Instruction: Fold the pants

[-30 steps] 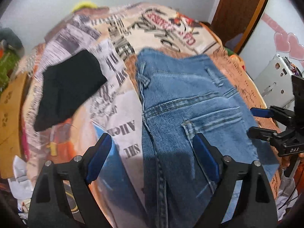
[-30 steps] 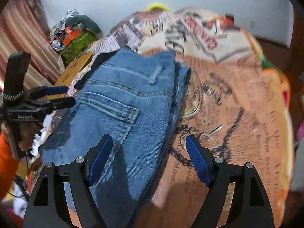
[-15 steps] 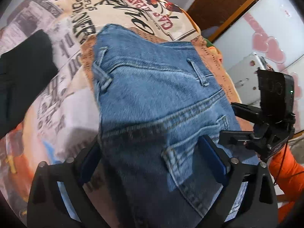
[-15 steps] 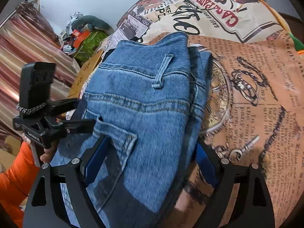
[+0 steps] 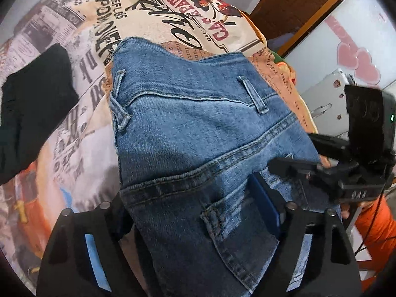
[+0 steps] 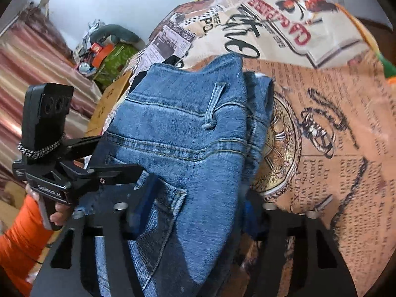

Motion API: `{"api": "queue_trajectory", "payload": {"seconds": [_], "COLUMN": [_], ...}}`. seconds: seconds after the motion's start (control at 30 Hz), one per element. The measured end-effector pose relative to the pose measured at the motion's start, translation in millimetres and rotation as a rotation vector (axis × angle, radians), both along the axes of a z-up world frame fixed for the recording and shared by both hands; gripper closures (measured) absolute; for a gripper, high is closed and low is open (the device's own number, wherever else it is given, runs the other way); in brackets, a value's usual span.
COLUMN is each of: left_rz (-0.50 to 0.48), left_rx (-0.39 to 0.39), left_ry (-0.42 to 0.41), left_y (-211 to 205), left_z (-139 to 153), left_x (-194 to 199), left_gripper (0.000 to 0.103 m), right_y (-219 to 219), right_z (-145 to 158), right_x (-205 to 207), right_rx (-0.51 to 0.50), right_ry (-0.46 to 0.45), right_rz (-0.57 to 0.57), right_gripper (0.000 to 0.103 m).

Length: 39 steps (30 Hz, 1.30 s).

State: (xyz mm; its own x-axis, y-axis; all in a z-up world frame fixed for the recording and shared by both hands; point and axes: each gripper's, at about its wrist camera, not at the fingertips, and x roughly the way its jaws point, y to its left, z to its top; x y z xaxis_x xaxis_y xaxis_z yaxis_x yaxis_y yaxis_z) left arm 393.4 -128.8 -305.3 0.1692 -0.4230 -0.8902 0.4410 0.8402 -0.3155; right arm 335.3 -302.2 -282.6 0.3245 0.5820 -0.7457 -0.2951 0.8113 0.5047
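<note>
Blue jeans (image 5: 188, 133) lie back side up on a printed bedspread (image 5: 158, 12), waistband away from me, folded lengthwise. My left gripper (image 5: 195, 212) is open, its fingers straddling the jeans near the back pocket, one finger under the left edge. My right gripper (image 6: 193, 203) is open and straddles the same jeans (image 6: 183, 133) from the other side. Each gripper shows in the other's view: the right one in the left wrist view (image 5: 329, 170), the left one in the right wrist view (image 6: 74, 170).
A folded black garment (image 5: 34, 104) lies left of the jeans. A cluttered pile with a green box (image 6: 109, 59) and a striped curtain (image 6: 29, 79) sit at the left. A wooden door (image 5: 304, 7) and a white sewing machine (image 5: 326, 99) stand to the right.
Both grippers have moved forward and down over the jeans, from hovering before them to straddling the denim near the back pocket. Both stayed open.
</note>
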Motion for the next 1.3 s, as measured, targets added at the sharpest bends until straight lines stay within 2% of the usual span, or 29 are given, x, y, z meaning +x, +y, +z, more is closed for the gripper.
{"api": "queue_trajectory", "payload": {"seconds": [0.03,0.07,0.13,0.27,0.5,0.7,0.87,1.03,1.3], "left_rz": [-0.003,-0.003,0.002,0.024,0.077,0.146,0.200,0.272,0.420], "left_rx": [0.007,0.010,0.008,0.033,0.072,0.085,0.099,0.120,0.103], "left_ry": [-0.009,-0.015,-0.028,-0.065,-0.221,-0.363,-0.467,-0.553,-0.608], "left_y": [2.0,4.4,10.9,23.6,52.8,83.5,107.5,132.9,184.4], "left_z": [3.0,5.9,13.6,27.8,81.0,127.7,156.7,179.3,188.7], "left_x": [-6.9,-13.2,-27.6,-54.1,-86.9,-96.8,-90.3,-65.1,0.6], "left_gripper": [0.024,0.026,0.031,0.034,0.039,0.043,0.044,0.044,0.044], "right_y": [0.8,2.1,7.6,23.6,51.5,81.0,100.1,130.8,178.0], "right_z": [1.9,2.3,8.0,24.1,62.1,104.9,128.2,146.9,152.3], "right_x": [-3.1,-3.2,-15.0,-31.4,-38.4,-39.2,-21.0,11.8,75.0], "right_rx": [-0.004,-0.004,-0.013,-0.038,-0.012,0.012,0.065,0.079,0.086], "right_ry": [0.000,0.000,-0.011,-0.052,-0.140,-0.267,-0.325,-0.397,-0.445], "right_rz": [0.007,0.013,0.033,0.066,0.097,0.111,0.105,0.113,0.126], "right_gripper": [0.063,0.065,0.067,0.072,0.079,0.082,0.082,0.082,0.082]}}
